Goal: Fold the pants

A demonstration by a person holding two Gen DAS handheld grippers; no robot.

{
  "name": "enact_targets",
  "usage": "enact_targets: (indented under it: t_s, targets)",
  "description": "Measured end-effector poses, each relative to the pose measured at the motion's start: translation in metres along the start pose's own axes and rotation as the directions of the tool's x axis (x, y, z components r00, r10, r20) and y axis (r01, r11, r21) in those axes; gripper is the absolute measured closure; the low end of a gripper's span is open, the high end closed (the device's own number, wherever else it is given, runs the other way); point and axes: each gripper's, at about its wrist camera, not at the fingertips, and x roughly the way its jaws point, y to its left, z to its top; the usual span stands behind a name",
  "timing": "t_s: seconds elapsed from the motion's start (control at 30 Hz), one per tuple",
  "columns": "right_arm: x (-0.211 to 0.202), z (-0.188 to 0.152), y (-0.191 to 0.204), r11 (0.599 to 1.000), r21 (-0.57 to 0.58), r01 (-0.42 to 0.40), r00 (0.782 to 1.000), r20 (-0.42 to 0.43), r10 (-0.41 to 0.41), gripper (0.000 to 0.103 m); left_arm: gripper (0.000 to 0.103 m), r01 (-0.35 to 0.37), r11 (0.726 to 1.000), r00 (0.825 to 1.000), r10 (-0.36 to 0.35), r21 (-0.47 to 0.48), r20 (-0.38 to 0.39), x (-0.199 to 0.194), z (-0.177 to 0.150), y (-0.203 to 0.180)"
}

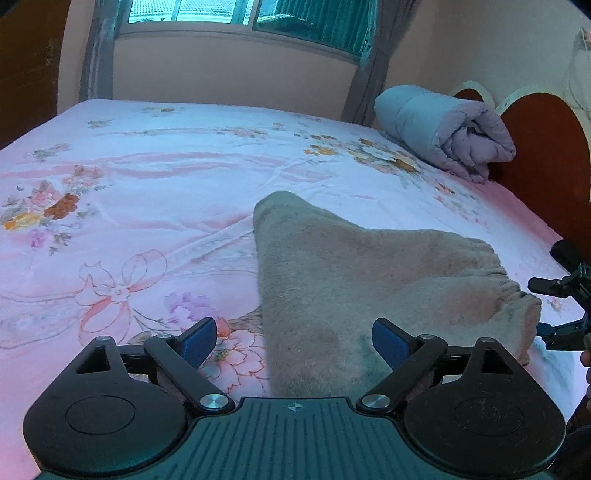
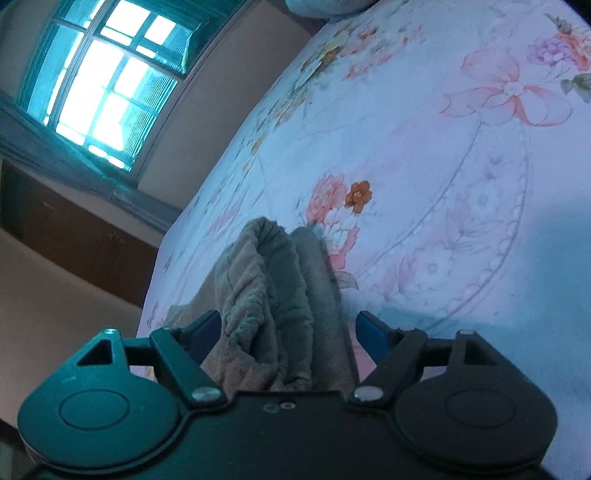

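A: Bed (image 1: 155, 206) w/ floral sheet, window upper left. Pants?
B: Pants (image 1: 332, 280) folded, lower center. Left gripper (image 1: 293, 341) jaws spread; right gripper (image 2: 286, 334) jaws spread, pants between, not pinched.

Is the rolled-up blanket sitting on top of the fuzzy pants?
No, the rolled-up blanket lies far back by the headboard, well apart from the fuzzy pants on the floral bedsheet.

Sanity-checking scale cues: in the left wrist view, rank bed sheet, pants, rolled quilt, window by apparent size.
1. bed sheet
2. pants, inflated by nearness to the camera
3. and 4. window and rolled quilt: look alike, and the window is cropped, so unranked
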Motion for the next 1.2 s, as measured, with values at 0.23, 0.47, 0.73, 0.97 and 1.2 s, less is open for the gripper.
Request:
enact_targets:
  t_s: [0.23,0.47,0.73,0.97,1.2]
  targets:
    - [0.018,0.006,-0.008,0.999,-0.014,-0.03,0.997,-0.071,0.029,0.025,0.01,0.008,1.0,0.999,-0.008,0.011,-0.038,0.021,0.004,0.001]
    - [0.039,0.017,-0.01,0.992,-0.03,-0.12,0.979,-0.173,0.113,0.022,0.01,0.187,0.965,0.962,-0.218,-0.185,-0.165,0.06,0.017,0.025]
    - [0.051,0.031,-0.017,0.982,0.034,-0.186,0.948,-0.255,0.189,0.021,0.01,0.273,0.905,0.923,-0.342,-0.325,-0.176,0.093,0.019,0.045]
    - [0.046,0.037,-0.029,0.974,0.08,-0.212,0.93,-0.29,0.226,0.036,0.008,0.351,0.847,0.882,-0.442,-0.399,-0.162,0.106,0.018,0.063]
    - [0.061,0.032,-0.016,0.966,0.072,-0.247,0.906,-0.337,0.257,0.025,0.007,0.423,0.759,0.828,-0.545,-0.496,-0.128,0.13,0.018,0.068]
